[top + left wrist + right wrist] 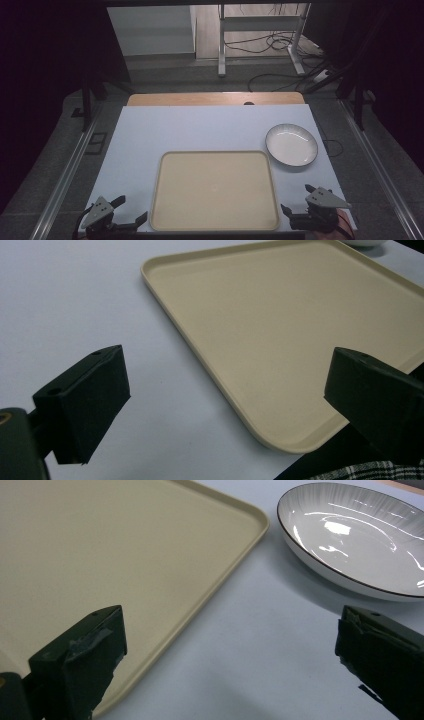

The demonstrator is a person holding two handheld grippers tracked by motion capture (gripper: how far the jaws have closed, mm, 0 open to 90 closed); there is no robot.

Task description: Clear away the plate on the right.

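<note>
At lower frame, we hold the left gripper [131, 210] and right gripper [296, 198] wide, empty; careless reaching could knock the plate [291, 144] beside the tray [215, 227].

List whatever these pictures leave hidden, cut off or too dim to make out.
- White ribbed plate: its right side is cut off by the right gripper view's edge; in the left gripper view just a sliver shows at the top edge.
- Beige rectangular plastic tray: its near edge runs out of frame in both gripper views.
- Left gripper and right gripper: bodies cut off by the high view's bottom edge.
- Room sides: too dark.
</note>
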